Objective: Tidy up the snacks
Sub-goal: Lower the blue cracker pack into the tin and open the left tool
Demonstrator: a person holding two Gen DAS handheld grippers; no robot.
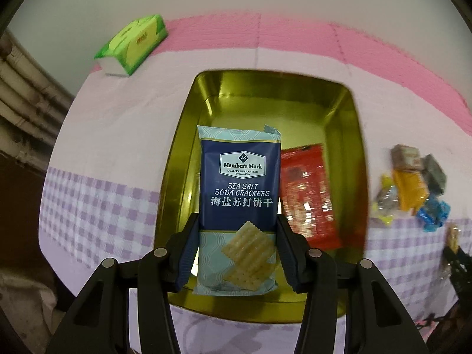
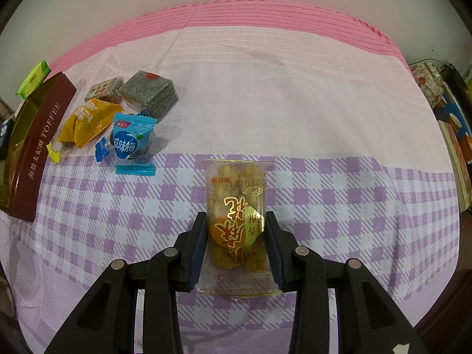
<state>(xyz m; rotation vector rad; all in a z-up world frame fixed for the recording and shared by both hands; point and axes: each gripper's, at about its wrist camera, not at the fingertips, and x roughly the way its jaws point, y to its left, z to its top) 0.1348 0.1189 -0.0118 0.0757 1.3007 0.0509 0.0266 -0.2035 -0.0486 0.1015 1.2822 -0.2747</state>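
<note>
Snacks: red packet (image 1: 306, 194) in toffee tin (image 1: 351, 135); left gripper (image 1: 237, 253) clamps soda crackers (image 1: 239, 194) above it; right gripper (image 2: 236, 244) clamps peanut pack (image 2: 237, 206); about 5 loose sweets (image 2: 118, 118) remain.

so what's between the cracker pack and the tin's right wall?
A red snack packet, lying in the gold tin beside the cracker pack; left wrist view.

Soft, even indoor light; fisheye bending and dark corners at the edges; motion blur smears the loose snacks (image 1: 413, 183); the gold tin (image 1: 351, 135) glints.
</note>
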